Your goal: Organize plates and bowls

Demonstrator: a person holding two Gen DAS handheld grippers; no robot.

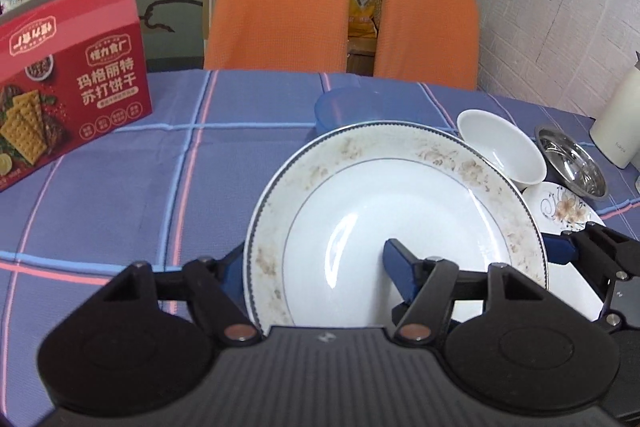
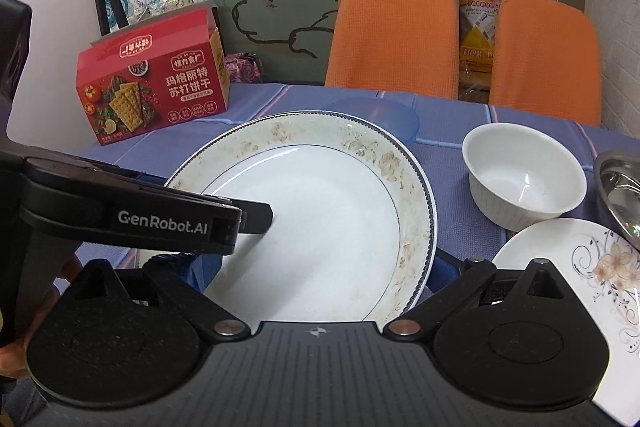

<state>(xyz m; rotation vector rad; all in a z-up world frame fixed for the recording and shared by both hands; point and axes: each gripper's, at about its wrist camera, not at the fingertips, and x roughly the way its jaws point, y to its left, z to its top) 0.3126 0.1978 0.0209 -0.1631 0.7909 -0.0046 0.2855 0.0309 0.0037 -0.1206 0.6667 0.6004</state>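
Right wrist: bowl, cracker box beside large plate.

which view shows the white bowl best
The right wrist view: the white bowl shows whole, upright, with its ribbed outer wall and inside clear, beside the large plate. The left wrist view shows it smaller, toward the frame's right side, mostly just its rim and inside.

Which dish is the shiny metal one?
The steel bowl at the far right, beside the white bowl. It alone is silvery and mirror-like; the big plate, the flower plate and the white bowl are all white china.
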